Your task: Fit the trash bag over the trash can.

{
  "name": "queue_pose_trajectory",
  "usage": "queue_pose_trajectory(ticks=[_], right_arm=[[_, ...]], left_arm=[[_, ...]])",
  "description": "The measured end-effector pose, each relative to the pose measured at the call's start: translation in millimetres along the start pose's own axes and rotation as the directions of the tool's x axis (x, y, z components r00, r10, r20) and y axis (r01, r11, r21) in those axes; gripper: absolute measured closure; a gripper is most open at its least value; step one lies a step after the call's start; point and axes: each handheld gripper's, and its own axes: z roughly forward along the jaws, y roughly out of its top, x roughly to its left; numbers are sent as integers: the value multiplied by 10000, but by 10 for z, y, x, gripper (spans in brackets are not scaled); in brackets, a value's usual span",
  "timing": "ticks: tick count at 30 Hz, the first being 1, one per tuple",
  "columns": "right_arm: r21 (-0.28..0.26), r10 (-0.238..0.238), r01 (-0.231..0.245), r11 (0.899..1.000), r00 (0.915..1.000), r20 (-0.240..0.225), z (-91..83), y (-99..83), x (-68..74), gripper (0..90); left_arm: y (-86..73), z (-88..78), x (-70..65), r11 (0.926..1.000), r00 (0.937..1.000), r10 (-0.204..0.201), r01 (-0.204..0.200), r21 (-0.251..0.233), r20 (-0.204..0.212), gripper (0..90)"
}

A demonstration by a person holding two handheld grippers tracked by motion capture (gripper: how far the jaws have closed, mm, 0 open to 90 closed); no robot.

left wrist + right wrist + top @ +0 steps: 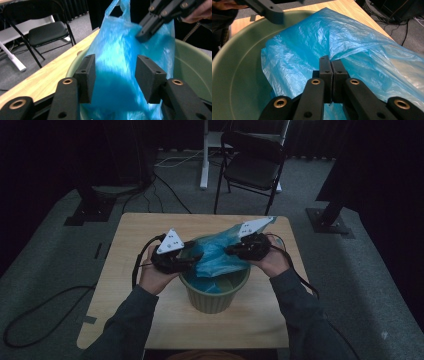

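Note:
A green bin [215,301] stands on the wooden table [135,285], with a blue plastic bag [216,255] partly inside it and partly draped over its far rim. My left gripper [192,261] hovers at the bin's left rim, open, its jaws on either side of the blue bag [117,75] without closing on it. My right gripper [231,251] is at the bin's right rim, shut on a fold of the blue bag [352,50]. In the right gripper view the jaws meet with the film pinched between them over the green bin [239,75].
A black folding chair [252,165] stands behind the table, next to a white desk leg [204,155]. Cables [50,305] trail over the grey carpet at the left. Dark stand bases [330,220] sit at both far corners of the table.

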Motion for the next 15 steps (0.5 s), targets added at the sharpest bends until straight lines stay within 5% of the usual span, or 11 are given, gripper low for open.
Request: queue_pose_trajectory(ticks=[9,15], right_arm=[[-76,-389,387,9992,9986,-350,-11,24,75,893],[32,-500,502,9987,9977,-455,-27,10,95,876]], left_arm=[[102,212,-95,9976,9987,500,-495,486,-80,511],[86,238,-119,9943,9973,722,-710,795,-131,840]])
